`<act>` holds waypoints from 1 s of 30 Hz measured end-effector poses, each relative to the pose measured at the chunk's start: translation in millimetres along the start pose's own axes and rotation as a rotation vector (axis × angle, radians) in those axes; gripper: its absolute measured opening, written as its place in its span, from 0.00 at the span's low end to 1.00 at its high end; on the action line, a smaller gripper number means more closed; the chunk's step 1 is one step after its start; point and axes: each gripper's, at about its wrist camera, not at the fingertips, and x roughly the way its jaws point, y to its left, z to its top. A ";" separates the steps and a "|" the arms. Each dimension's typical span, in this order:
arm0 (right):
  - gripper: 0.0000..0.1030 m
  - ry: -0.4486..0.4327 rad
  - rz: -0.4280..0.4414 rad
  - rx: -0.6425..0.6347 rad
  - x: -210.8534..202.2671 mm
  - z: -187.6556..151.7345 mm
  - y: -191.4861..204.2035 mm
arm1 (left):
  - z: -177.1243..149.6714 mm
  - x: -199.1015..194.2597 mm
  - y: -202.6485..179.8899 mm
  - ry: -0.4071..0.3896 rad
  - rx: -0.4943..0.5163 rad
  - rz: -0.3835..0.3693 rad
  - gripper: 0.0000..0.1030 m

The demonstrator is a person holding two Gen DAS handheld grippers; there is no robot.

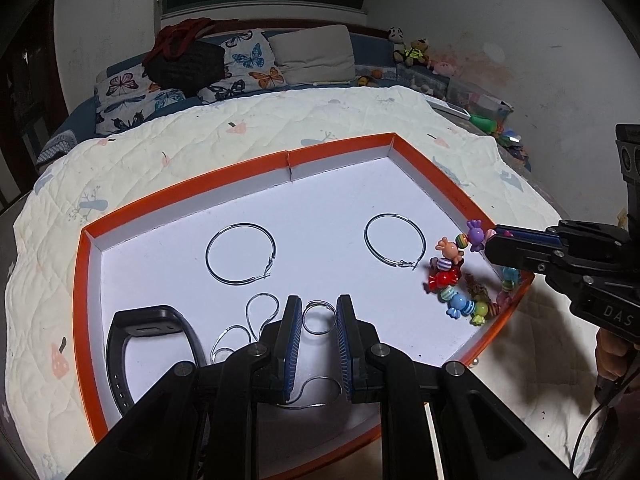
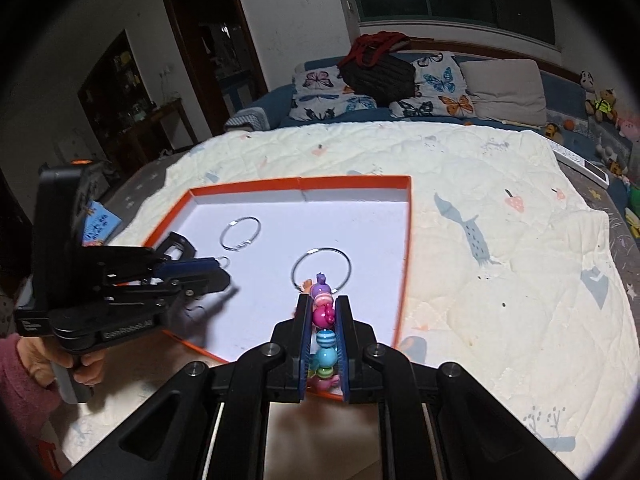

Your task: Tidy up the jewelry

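The candy-bead bracelet (image 2: pixel 323 326) is pinched between the pads of the right claw (image 2: pixel 323 344) at the tray's right edge, part of it heaped on the tray floor (image 1: pixel 460 284). If it is lifted by a few beads only, the strand could slip out or snag on the orange tray (image 1: pixel 80 280) rim. The left claw (image 1: pixel 318 320) is held spread around a small silver ring (image 1: pixel 319 317), not yet closed; a skewed closure could flick the ring away. Also held in the tray are two hoop earrings (image 1: pixel 241 254) (image 1: pixel 394 246), a thin chain (image 1: pixel 256 320) and a black watch band (image 1: pixel 132 344), the tray resting on the quilted bed (image 1: pixel 200 140).
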 end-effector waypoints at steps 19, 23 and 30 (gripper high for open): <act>0.35 -0.052 -0.045 -0.074 -34.2 -9.5 16.7 | -5.4 -38.8 -10.9 -0.074 -0.019 0.007 0.31; 0.35 -0.018 0.001 -0.103 -38.9 -26.9 30.2 | -23.5 -61.7 -23.2 -0.094 -0.011 0.007 0.31; 0.35 0.074 0.024 -0.158 -20.7 -52.1 44.2 | -68.1 -70.4 -45.4 -0.050 -0.009 -0.006 0.31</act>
